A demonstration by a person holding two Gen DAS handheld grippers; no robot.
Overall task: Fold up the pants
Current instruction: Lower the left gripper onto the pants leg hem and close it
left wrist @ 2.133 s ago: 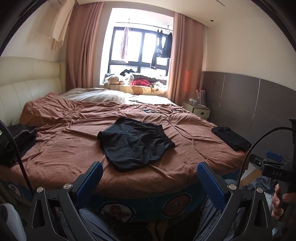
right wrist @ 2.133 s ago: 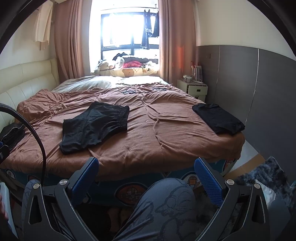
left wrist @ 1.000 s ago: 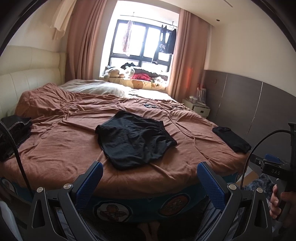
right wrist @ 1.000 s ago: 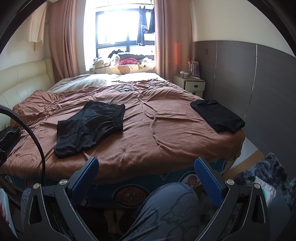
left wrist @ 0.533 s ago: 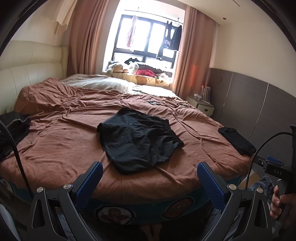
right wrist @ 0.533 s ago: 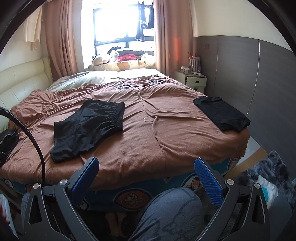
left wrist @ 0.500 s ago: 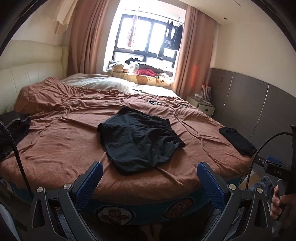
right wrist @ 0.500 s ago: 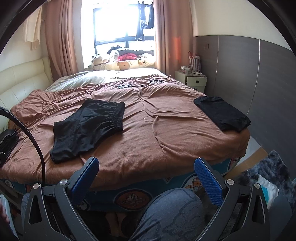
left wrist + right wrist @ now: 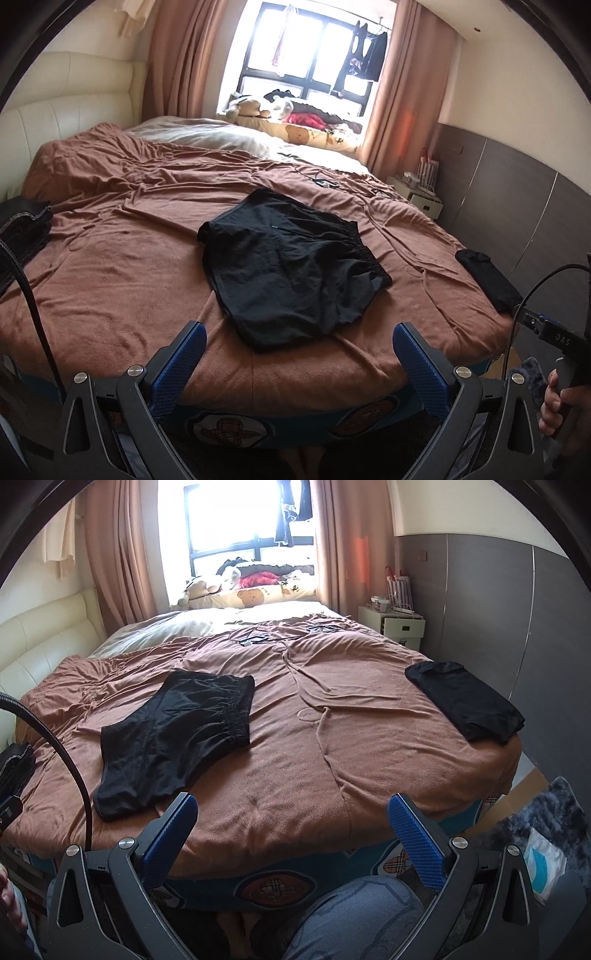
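A pair of black pants [image 9: 291,266] is lying spread out on the brown blanket [image 9: 110,288] covering the bed, sitting in the centre of the left wrist frame and in the left half of the right wrist frame [image 9: 177,734]. Its elastic waistband is pointing toward the right side of the bed, and its leg hems are lying toward the lower left.

The left claw [image 9: 299,362] is hanging at the bottom of its frame with its blue-padded fingers spread wide, gripping nothing and sitting just short of the pants' near edge. The right claw [image 9: 291,834] is likewise standing spread at the bottom of its frame, empty, over the foot of the bed.

A folded black garment [image 9: 465,701] is resting near the right edge of the bed, well apart from the pants. A dark pile [image 9: 22,229] is sitting at the left edge. A hand [image 9: 557,410] is showing at the lower right of the left wrist frame, gripping a handle.
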